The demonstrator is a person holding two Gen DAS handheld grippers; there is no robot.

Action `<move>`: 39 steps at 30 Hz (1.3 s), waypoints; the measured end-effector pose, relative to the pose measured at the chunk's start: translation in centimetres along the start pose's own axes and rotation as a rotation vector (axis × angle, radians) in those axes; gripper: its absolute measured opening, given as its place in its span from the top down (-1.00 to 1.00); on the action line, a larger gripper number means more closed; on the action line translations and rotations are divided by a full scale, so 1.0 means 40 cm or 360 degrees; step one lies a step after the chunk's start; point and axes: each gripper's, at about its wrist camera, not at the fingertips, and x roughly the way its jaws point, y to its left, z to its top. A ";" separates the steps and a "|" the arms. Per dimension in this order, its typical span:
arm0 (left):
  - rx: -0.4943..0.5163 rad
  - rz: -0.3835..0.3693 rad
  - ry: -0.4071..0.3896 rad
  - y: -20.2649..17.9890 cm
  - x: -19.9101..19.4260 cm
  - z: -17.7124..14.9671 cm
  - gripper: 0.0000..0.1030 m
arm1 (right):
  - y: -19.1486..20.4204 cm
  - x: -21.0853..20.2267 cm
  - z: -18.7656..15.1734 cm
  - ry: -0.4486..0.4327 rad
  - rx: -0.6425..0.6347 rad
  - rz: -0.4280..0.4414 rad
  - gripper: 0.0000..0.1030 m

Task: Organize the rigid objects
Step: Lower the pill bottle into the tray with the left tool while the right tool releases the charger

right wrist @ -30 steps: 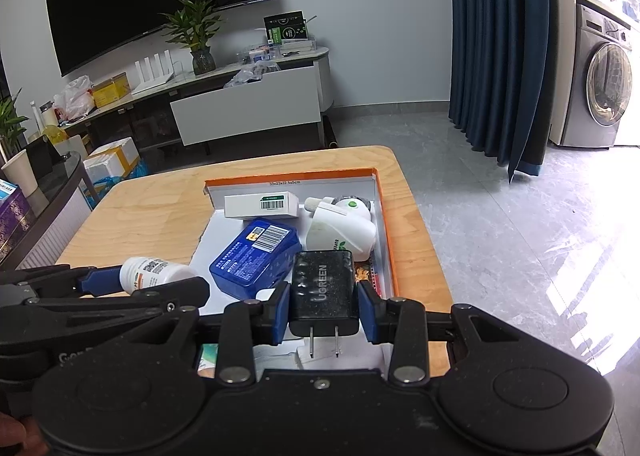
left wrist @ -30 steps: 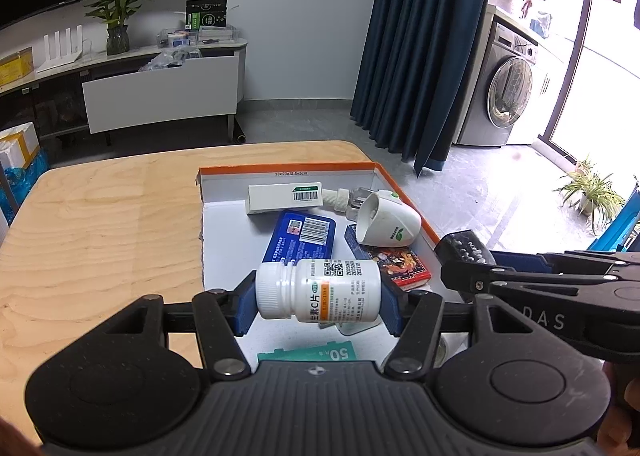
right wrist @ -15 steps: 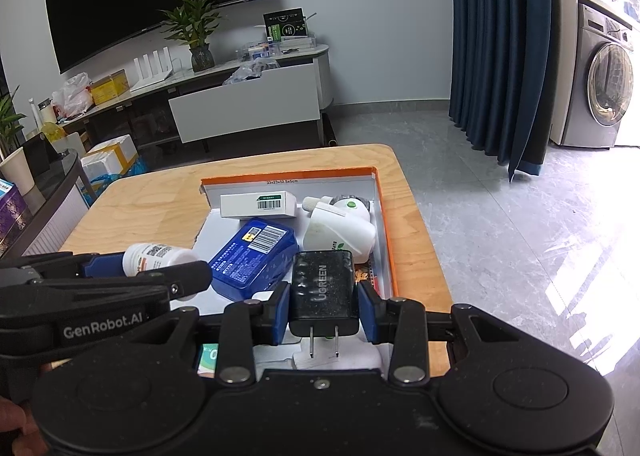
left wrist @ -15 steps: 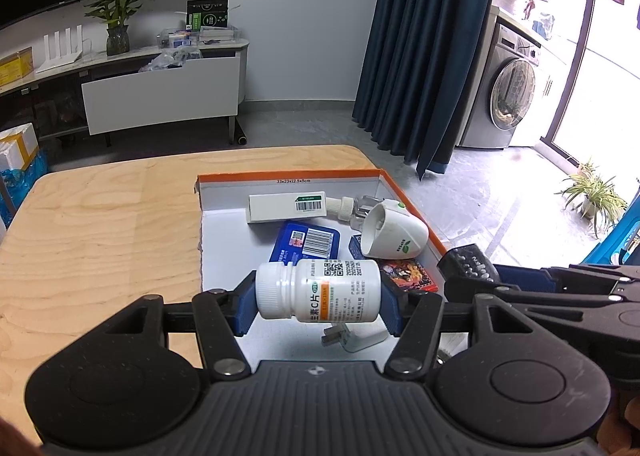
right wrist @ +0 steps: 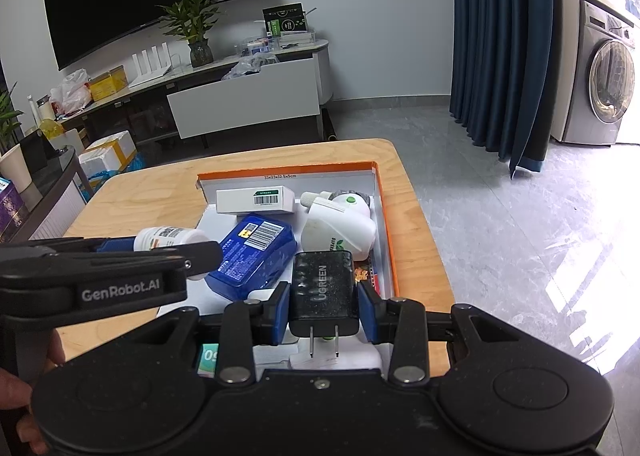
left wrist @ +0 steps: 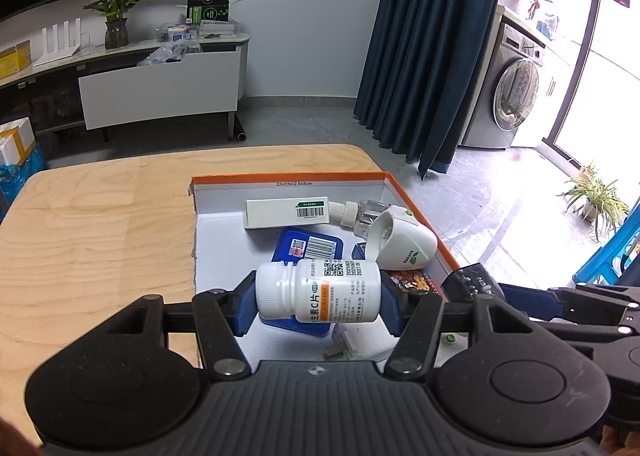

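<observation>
My left gripper [left wrist: 318, 302] is shut on a white pill bottle [left wrist: 320, 290], held sideways above the near part of an orange-rimmed white box [left wrist: 288, 177]. My right gripper [right wrist: 323, 306] is shut on a black charger [right wrist: 323, 288], prongs pointing toward the camera, over the box's [right wrist: 386, 216] near right corner. Inside the box lie a long white carton [left wrist: 286, 212] [right wrist: 256, 200], a blue packet [left wrist: 308, 246] [right wrist: 256, 252], a white rounded plug-in device [left wrist: 400, 244] [right wrist: 340, 230] and a small clear bottle [left wrist: 362, 212]. The left gripper and its bottle [right wrist: 168, 238] show at the left of the right wrist view.
The box sits on a light wooden table [left wrist: 92, 224] whose right edge drops to a grey tiled floor [right wrist: 500, 216]. A colourful card [left wrist: 412, 280] and a green-printed slip [right wrist: 210, 360] lie in the box. A low TV cabinet [right wrist: 240, 104], blue curtain and washing machine stand beyond.
Both views have drifted slightly toward the near side of the box, so its contents appear a little farther away. Both grips are unchanged.
</observation>
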 end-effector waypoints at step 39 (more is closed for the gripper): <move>-0.0030 0.0082 0.0025 -0.011 -0.065 0.013 -1.00 | -0.015 -0.141 -0.039 -0.0134 0.0017 -0.0019 -0.41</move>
